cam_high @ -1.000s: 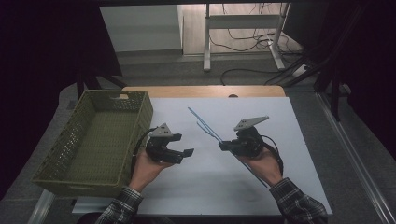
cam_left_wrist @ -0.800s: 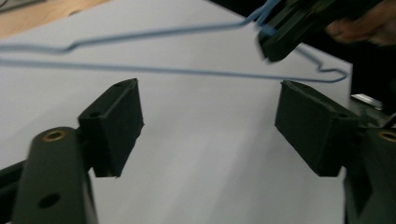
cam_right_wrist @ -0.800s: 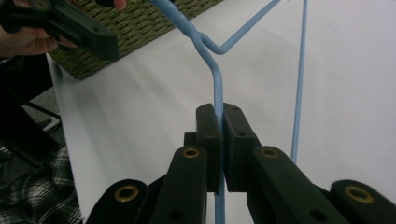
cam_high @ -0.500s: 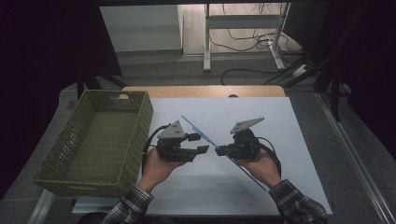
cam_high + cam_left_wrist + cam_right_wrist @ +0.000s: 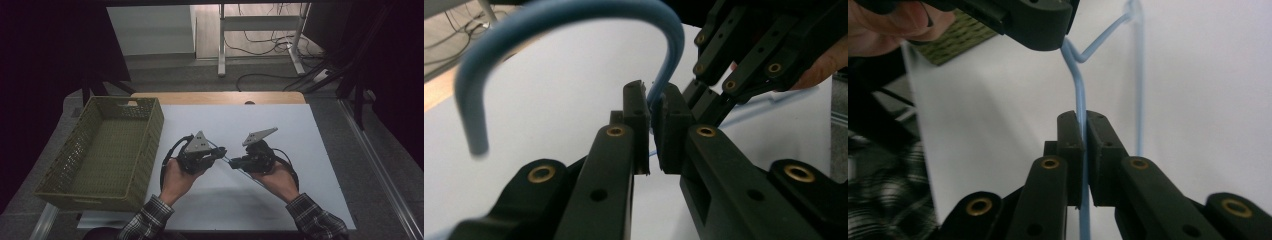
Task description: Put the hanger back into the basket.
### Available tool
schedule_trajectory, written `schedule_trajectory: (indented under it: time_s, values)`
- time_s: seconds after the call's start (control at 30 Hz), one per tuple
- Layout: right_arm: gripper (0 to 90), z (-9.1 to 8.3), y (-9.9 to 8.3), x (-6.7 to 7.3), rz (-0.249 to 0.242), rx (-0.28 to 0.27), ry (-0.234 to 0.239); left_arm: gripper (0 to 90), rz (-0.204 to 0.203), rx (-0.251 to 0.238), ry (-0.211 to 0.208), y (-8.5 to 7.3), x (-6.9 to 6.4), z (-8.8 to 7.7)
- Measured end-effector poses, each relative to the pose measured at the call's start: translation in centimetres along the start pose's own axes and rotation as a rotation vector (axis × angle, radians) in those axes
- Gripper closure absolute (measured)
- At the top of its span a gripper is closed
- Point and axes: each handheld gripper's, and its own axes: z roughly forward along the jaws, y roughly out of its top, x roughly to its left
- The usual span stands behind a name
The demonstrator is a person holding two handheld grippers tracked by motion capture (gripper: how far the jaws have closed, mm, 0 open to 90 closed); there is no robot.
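Observation:
A thin light-blue wire hanger (image 5: 248, 176) hangs between both grippers above the white sheet. My left gripper (image 5: 222, 152) has just been closing, and its pads (image 5: 636, 115) now pinch the wire just below the curved hook (image 5: 574, 15). My right gripper (image 5: 231, 162) faces it closely from the right. It grips a straight stretch of the hanger (image 5: 1079, 90) between its pads (image 5: 1070, 132), though its jaws have just been easing open slightly. Its linkage (image 5: 744, 55) shows in the left gripper view. The left gripper's jaw tip (image 5: 1033, 15) shows in the right gripper view.
A green woven basket (image 5: 150, 135) stands empty at the table's left, close to the left hand. The white sheet (image 5: 310, 145) covers the wooden table (image 5: 220, 97). Beyond the table are floor cables and a metal stand.
The left hand has moved right toward the right gripper, and its jaws went from wide open to shut on the hanger near the hook. The right hand has hardly moved.

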Motion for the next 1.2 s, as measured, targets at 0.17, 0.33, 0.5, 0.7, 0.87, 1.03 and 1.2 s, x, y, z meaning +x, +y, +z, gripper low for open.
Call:
schedule_trajectory:
  time_s: [0.17, 0.33, 0.5, 0.7, 0.87, 1.03, 1.2]
  values:
    - [64.8, -2.1, 0.8, 0.5, -0.034, -0.020, -0.083, 86.1, -0.014, 0.019, 0.028, 0.4, -0.1, -0.1]
    - [59.5, -2.7, 0.9, 0.9, -0.059, -0.001, -0.126, 86.0, -0.030, 0.032, 0.038, 0.7, -0.2, -0.1]
    - [74.0, -1.5, 0.8, 1.6, -0.121, 0.036, -0.179, 86.1, -0.027, 0.052, 0.036, 1.5, -0.4, -0.3]
    - [85.4, -1.4, 0.9, 1.7, -0.159, 0.034, -0.162, 85.2, -0.019, 0.053, 0.029, 2.1, -0.5, -0.8]
    - [87.2, -2.0, 0.8, 1.6, -0.153, 0.000, -0.105, 72.0, 0.016, 0.035, -0.005, 2.0, 0.0, -1.5]
    - [87.1, -3.2, 0.4, 1.3, -0.133, -0.016, -0.041, 49.0, 0.037, 0.069, -0.008, 1.2, 0.7, -3.0]
    - [87.1, -3.9, 0.4, 1.2, -0.125, -0.030, 0.002, 41.8, 0.061, 0.127, -0.021, 0.1, 1.5, -3.4]
